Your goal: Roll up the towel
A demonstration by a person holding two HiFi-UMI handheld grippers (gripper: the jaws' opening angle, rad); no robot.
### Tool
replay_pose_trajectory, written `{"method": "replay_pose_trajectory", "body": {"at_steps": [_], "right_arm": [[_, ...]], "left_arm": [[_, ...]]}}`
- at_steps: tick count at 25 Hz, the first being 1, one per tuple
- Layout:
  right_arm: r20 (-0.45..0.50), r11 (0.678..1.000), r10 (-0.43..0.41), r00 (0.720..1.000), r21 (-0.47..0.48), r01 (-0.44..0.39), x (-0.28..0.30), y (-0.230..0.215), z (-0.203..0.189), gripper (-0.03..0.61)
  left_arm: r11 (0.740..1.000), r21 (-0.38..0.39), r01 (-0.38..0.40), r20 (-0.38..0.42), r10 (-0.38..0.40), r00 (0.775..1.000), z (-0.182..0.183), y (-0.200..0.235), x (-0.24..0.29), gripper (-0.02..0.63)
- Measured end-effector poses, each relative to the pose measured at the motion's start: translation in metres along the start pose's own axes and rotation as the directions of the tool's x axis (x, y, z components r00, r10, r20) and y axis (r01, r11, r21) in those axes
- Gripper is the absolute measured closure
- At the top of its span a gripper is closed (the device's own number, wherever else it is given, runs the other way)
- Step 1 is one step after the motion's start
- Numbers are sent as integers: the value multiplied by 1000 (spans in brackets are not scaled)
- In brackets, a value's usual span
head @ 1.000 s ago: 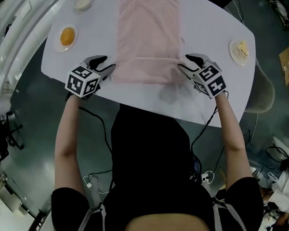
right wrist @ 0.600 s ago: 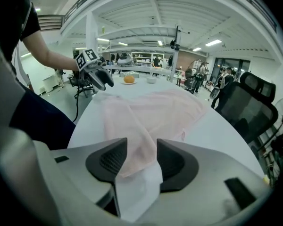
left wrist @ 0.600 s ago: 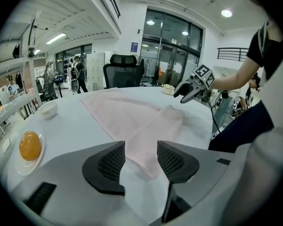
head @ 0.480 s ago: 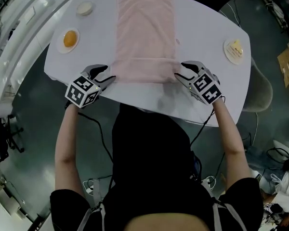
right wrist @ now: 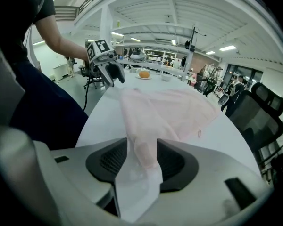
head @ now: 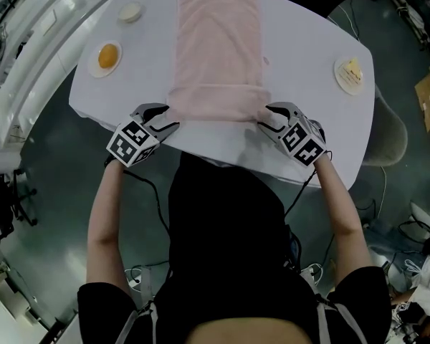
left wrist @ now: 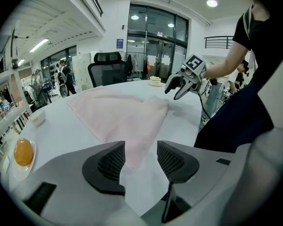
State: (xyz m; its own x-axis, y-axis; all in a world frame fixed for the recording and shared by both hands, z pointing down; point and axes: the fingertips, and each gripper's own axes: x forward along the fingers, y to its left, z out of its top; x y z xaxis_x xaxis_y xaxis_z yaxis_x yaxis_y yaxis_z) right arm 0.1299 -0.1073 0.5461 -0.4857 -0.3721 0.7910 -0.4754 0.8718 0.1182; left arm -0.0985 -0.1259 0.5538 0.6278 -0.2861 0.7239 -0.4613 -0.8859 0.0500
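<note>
A pink towel (head: 218, 49) lies lengthwise on the white table (head: 308, 41), its near end doubled over into a thick fold (head: 215, 102). My left gripper (head: 170, 122) is at the fold's near left corner. In the left gripper view the jaws (left wrist: 140, 159) stand open. The towel's (left wrist: 122, 117) corner tip lies between them, clear of the right pad. My right gripper (head: 264, 115) is at the near right corner. In the right gripper view it (right wrist: 141, 161) is shut on the towel (right wrist: 165, 109), and fabric fills the gap between its pads.
A plate with an orange item (head: 107, 56) and a small dish (head: 130, 11) sit on the table's far left. A plate with yellow food (head: 351, 74) is at the right edge. A chair (head: 387, 142) stands beyond the right edge. The near table edge lies just under both grippers.
Both grippers have drawn in a little onto the fold's near corners and rolled about their own lines. The fold itself looks much the same.
</note>
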Motion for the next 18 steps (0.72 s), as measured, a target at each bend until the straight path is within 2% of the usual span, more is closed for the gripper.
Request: {"method": "replay_pose_trajectory", "body": {"at_steps": [6, 11, 18], "right_arm": [[-42, 997, -7, 999, -73, 4, 8, 7, -11, 371], [-95, 989, -20, 995, -148, 5, 15, 5, -25, 371], [-124, 989, -9, 992, -149, -9, 28, -7, -35, 371]], "left_arm": [[995, 104, -12, -59, 18, 998, -11, -4, 18, 396], [983, 181, 19, -119, 3, 993, -17, -6, 36, 396], [975, 213, 61, -173, -24, 985, -19, 0, 54, 397]]}}
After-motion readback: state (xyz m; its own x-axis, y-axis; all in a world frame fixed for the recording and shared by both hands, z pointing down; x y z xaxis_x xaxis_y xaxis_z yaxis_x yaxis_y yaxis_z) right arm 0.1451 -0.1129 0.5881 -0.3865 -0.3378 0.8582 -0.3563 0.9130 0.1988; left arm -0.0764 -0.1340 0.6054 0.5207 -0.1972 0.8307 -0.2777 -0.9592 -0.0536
